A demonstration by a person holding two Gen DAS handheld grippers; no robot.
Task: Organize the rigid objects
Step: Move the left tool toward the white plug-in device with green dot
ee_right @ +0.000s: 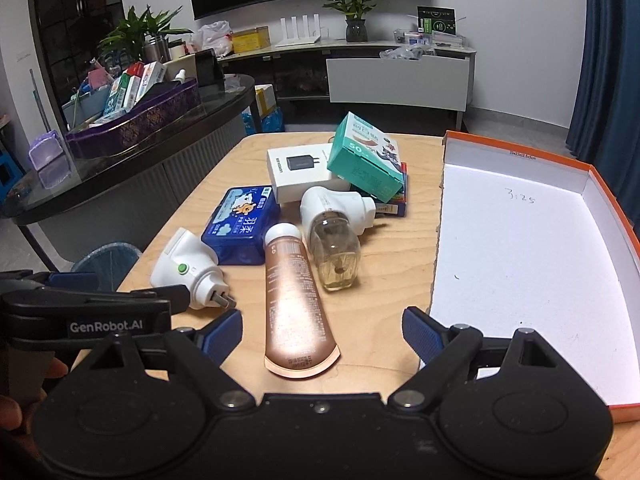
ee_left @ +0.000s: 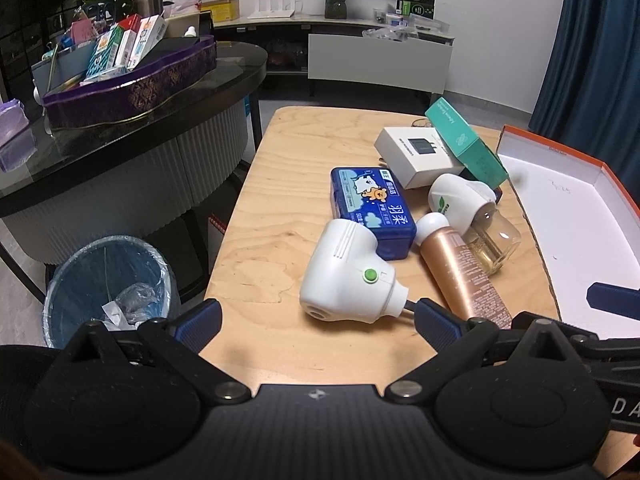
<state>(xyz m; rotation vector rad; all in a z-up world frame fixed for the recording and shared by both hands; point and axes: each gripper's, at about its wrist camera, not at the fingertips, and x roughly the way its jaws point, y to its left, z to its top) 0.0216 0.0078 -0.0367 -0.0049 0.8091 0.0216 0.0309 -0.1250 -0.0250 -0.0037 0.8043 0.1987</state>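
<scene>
On the wooden table [ee_left: 272, 184] lie a white plug-in device with a green button [ee_left: 348, 276] [ee_right: 188, 268], a blue tissue box [ee_left: 370, 206] [ee_right: 242, 224], a copper tube [ee_left: 460, 272] [ee_right: 294, 300], a white plug-in with a glass bottle [ee_left: 472, 216] [ee_right: 332, 232], a white charger box [ee_left: 420, 154] [ee_right: 300, 172] and a teal box [ee_left: 466, 142] [ee_right: 366, 156]. An empty orange-rimmed white box [ee_left: 568, 216] [ee_right: 528, 272] lies to the right. My left gripper [ee_left: 316, 324] is open, just before the white device. My right gripper [ee_right: 322, 330] is open, astride the tube's near end.
A blue waste bin [ee_left: 108, 280] stands left of the table. A dark round table [ee_left: 132, 132] with a purple tray of boxes [ee_left: 132, 80] is at the far left. A low cabinet [ee_left: 380, 60] with plants lines the back wall.
</scene>
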